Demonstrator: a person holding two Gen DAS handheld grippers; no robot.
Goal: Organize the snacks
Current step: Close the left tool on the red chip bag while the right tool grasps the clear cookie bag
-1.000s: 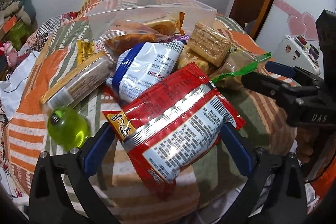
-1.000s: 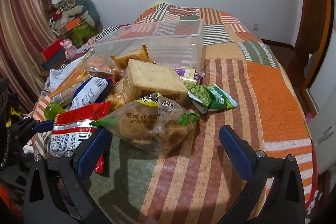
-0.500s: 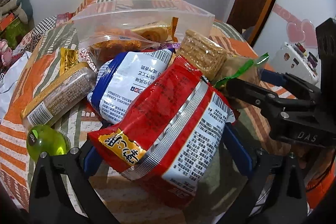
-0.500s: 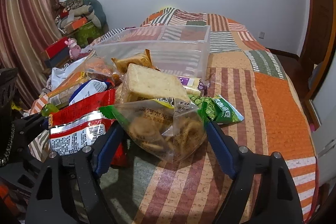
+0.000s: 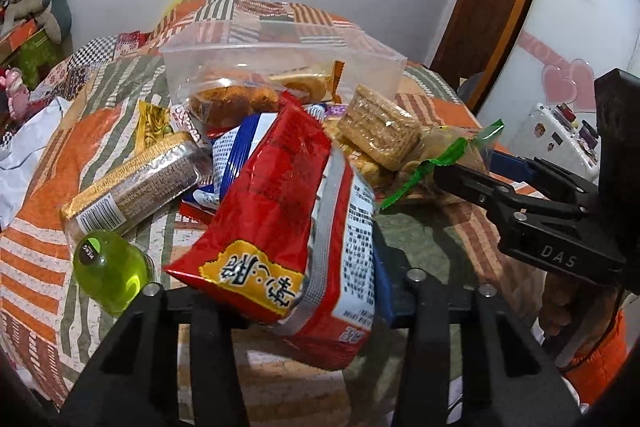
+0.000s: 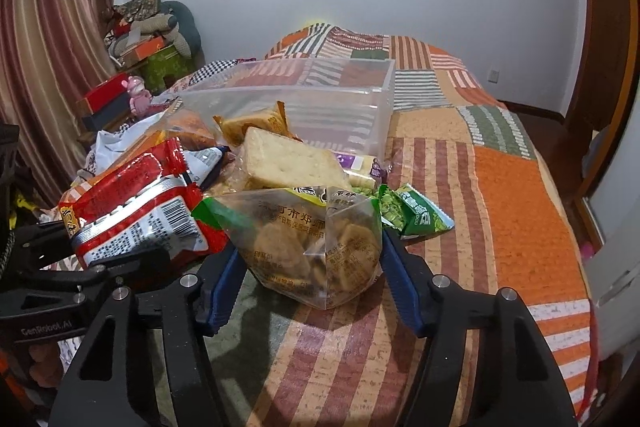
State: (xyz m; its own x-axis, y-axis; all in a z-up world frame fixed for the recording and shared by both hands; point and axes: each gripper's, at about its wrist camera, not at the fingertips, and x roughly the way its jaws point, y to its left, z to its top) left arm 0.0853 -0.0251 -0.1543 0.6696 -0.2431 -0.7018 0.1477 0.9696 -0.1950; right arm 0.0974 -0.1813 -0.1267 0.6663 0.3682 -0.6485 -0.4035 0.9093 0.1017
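The red snack packet (image 5: 280,223) was held between the left tongs (image 5: 288,291), lifted at a slant above the patchwork bedspread (image 5: 36,259), with its lower end nipped close to the pads. It was judged to be light, air-filled and crinkly, with a glossy film likely to slide; a hold across the flat sealed edge or the middle seam would be firmer than one on the puffed belly. The clear bag of biscuits (image 6: 316,247) was clasped at its sides by the right tongs (image 6: 310,267), which were narrowed onto it, while its base seemed to rest on the bedspread. Its contents were judged brittle, so only a mild squeeze low on the bag would be wise, as the soft film gives little protection.

The clear plastic bin (image 6: 320,99), the likely destination, stood on the bed behind the heap, with some packets apparently already inside.

In the left wrist view, a green jelly cup (image 5: 110,277), a gold-wrapped biscuit roll (image 5: 136,183) and a blue-and-white packet (image 5: 236,151) were shown beside the red packet, none of which was plain in the other view. Only the right wrist view showed the green pea packet (image 6: 416,217) lying just beyond the biscuit bag, the open stretch of bedspread to the right, and the pads pressed against the bag's sides. A cracker block (image 6: 288,163) lay atop the heap in both.
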